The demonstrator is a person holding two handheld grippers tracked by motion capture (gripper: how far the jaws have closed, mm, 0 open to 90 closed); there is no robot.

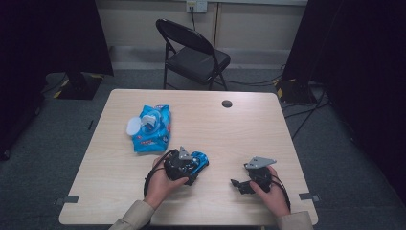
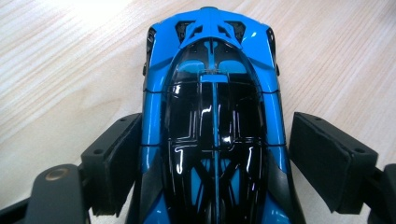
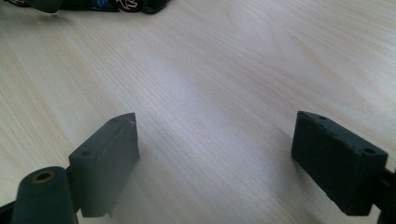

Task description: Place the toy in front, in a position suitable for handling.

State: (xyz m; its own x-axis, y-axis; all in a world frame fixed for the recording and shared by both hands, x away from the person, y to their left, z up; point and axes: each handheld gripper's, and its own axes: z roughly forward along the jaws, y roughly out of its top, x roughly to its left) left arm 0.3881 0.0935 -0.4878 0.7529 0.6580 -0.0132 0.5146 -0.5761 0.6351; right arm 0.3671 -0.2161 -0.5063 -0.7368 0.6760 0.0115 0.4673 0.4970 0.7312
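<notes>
A blue and black toy car point(image 2: 215, 93) rests on the wooden table point(image 2: 56, 70), its nose pointing away from the camera. My left gripper point(image 2: 217, 140) is open and straddles the car's rear half. The left pad point(image 2: 114, 158) sits against the car's side, while the right pad point(image 2: 327, 154) stands a little off it. In the high view the car point(image 1: 202, 158) lies near the table's middle front with the left gripper point(image 1: 194, 166) over it. My right gripper point(image 1: 235, 184) is open above bare wood, right of the car, with nothing between its pads point(image 3: 109, 158).
A blue wet-wipes pack point(image 1: 153, 128) with its white lid flipped open lies at the back left of the table point(image 1: 249, 129). A cable hole point(image 1: 227, 103) sits near the far edge. A black folding chair point(image 1: 191, 52) stands beyond the table.
</notes>
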